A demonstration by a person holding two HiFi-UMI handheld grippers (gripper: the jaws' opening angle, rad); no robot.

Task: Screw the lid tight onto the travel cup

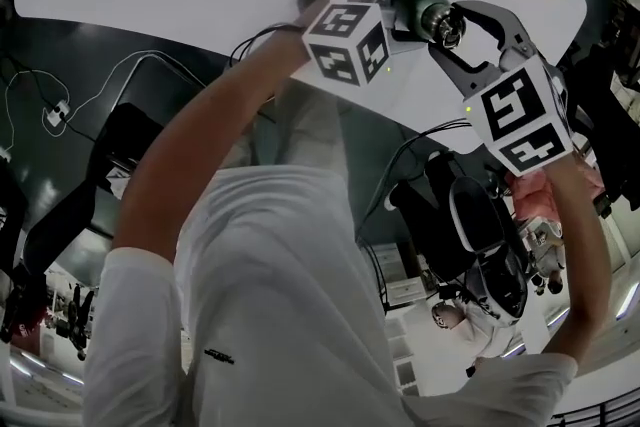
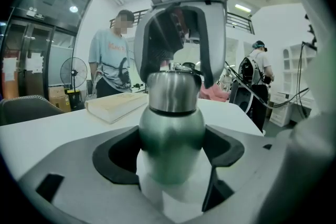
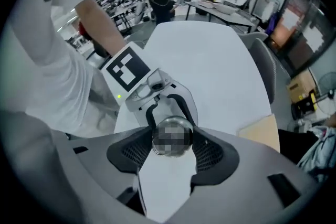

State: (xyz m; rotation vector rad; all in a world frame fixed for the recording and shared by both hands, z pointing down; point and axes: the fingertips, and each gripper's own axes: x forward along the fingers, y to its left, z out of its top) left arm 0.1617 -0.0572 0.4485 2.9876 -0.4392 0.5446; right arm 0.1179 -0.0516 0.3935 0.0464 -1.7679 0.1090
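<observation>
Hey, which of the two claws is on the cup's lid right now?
The right claw: it points down from above, closed on the steel lid. The left claw instead grips the travel cup by its body, from the side.

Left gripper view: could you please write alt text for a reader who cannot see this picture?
A steel travel cup, upright in the frame, is clamped at its body by the left gripper, while the right gripper reaches down from above with its fingers closed on the lid. Behind are a white table, a pale book and a standing person.
</observation>
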